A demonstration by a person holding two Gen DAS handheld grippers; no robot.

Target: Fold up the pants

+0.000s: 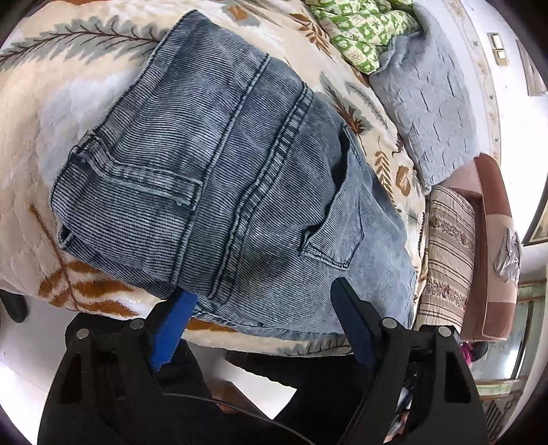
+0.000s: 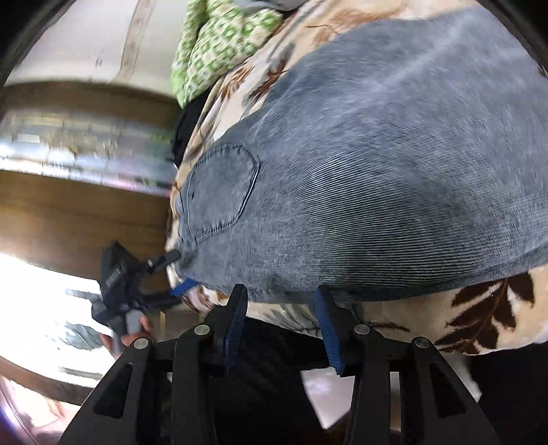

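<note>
Both tongs (image 1: 263, 294) (image 2: 282, 296) agape, empty; folded jeans (image 1: 219, 178) on leaf-print blanket (image 1: 41, 113) (bed, quilts behind).

Folded jeans (image 1: 219, 178) on the blanket (image 1: 41, 143), quilt (image 1: 363, 30) and pillow (image 1: 424, 102) behind

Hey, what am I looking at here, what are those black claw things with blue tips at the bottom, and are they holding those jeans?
Those are hand-held grippers: a person holds one in each hand, and each carries a camera that looks out along its two fingers. One picture is from the left gripper, the other from the right gripper. The right view also shows the left one from the side, with the hand that holds it. Folded jeans lie on a leaf-patterned blanket on a bed, with a green quilt and a grey pillow behind. Both grippers stand open at the near edge of the jeans; neither holds anything.
</note>
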